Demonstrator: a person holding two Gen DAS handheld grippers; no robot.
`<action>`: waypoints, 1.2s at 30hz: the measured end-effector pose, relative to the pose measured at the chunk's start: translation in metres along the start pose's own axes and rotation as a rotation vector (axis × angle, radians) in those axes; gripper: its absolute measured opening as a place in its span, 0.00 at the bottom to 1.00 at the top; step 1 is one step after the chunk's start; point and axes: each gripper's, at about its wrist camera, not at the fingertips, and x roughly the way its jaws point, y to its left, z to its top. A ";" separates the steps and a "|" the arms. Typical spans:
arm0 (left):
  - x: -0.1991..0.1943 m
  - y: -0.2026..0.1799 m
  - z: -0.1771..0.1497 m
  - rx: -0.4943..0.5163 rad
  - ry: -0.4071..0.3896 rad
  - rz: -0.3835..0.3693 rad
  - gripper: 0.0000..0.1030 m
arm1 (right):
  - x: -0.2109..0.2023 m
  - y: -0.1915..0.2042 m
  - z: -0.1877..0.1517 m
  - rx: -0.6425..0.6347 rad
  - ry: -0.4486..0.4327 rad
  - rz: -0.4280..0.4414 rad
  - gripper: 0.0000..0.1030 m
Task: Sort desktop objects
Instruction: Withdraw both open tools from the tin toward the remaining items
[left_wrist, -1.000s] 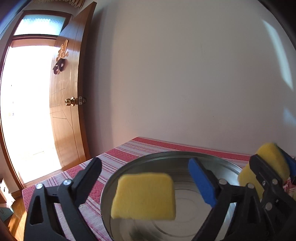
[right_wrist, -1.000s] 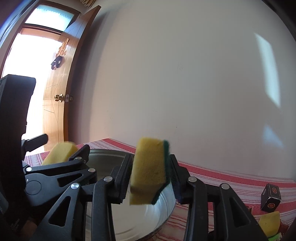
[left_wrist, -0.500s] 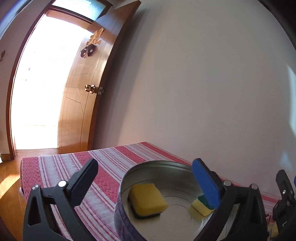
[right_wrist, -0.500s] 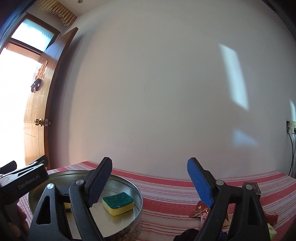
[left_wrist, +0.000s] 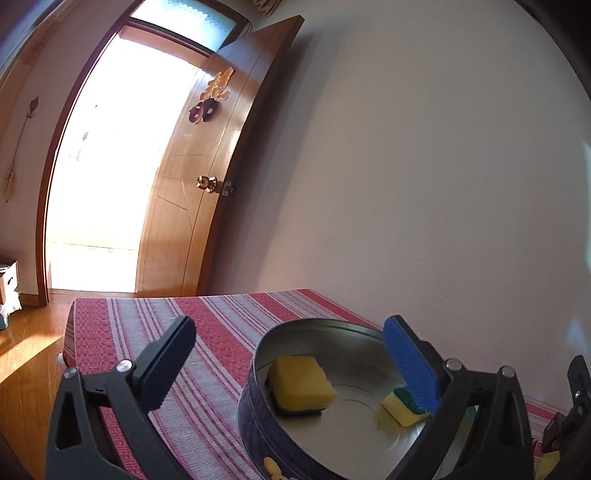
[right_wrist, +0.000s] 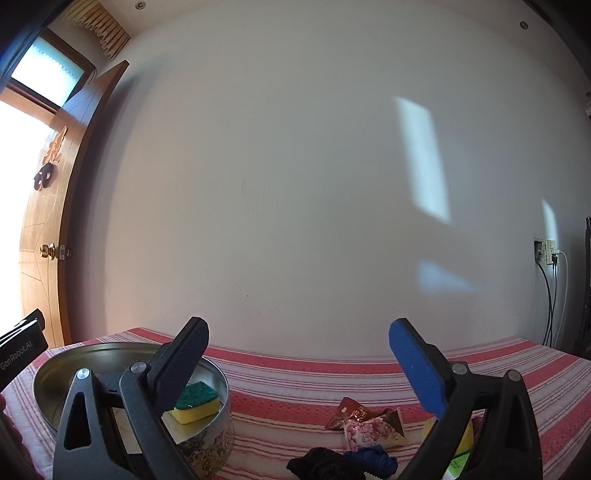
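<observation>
Sponges (left_wrist: 301, 384) (yellow, green scrub faces) lie in the round tin (left_wrist: 258, 402); both grippers (right_wrist: 295, 354) gape empty.

I see two sponges (left_wrist: 301, 382) in the tin (left_wrist: 258, 417) | tin on table (right_wrist: 295, 387), left | wrappers (right_wrist: 365, 421) right of tin

"GenRobot.AI" is printed on the left hand-held gripper (right_wrist: 20, 350).

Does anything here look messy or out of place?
Mostly tidy: two sponges lie in the round tin, one yellow side up, one green side up. The odd spot is a loose heap of snack packets and dark cloth on the striped tablecloth.
</observation>
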 end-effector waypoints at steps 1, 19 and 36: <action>-0.001 -0.003 -0.002 0.006 0.011 -0.014 1.00 | -0.001 0.000 0.001 -0.006 0.001 -0.005 0.97; -0.037 -0.067 -0.020 0.265 0.010 -0.194 0.99 | -0.049 -0.047 0.004 0.077 -0.037 -0.091 0.97; -0.065 -0.119 -0.043 0.414 0.131 -0.500 1.00 | -0.096 -0.147 0.001 0.129 -0.047 -0.318 0.99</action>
